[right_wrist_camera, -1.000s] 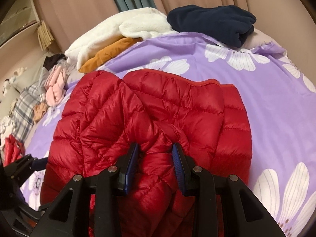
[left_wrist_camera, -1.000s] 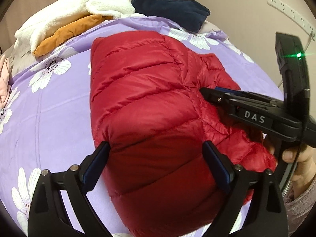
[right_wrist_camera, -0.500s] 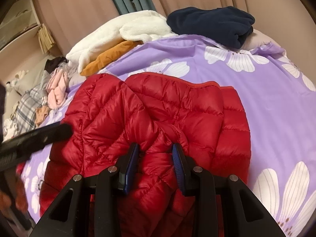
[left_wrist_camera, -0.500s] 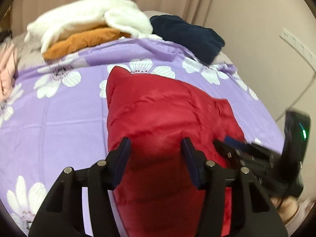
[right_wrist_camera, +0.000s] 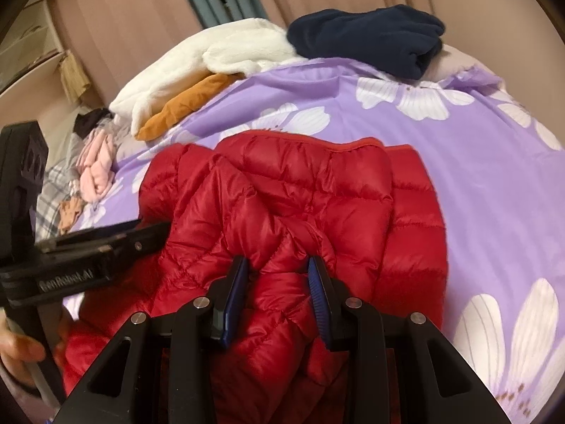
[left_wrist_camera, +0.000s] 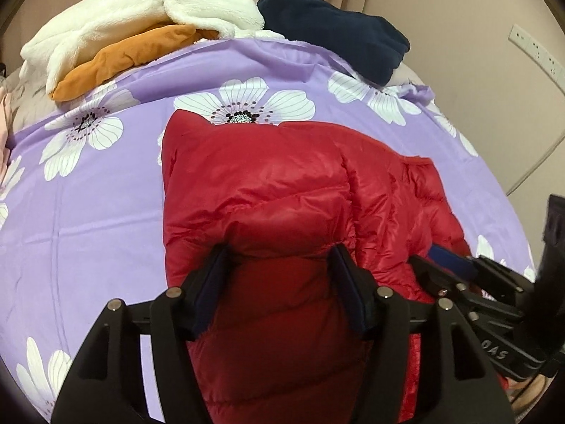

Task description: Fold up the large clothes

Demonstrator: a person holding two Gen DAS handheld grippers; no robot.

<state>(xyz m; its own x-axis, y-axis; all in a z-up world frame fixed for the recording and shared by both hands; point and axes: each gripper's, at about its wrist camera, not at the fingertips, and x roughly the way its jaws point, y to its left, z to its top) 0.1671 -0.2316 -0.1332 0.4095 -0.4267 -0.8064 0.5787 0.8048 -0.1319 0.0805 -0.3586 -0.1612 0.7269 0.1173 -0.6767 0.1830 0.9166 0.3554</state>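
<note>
Gripping the red puffer jacket (right_wrist_camera: 317,212) low in frame, the right gripper (right_wrist_camera: 279,300) pinches a bunched fold. The left gripper (left_wrist_camera: 279,289), jaws just reopened slightly, straddles the folded body at mid width. Sides look folded; final halving remains. Only the right view shows pink clothes (right_wrist_camera: 95,173), upper left.
</note>
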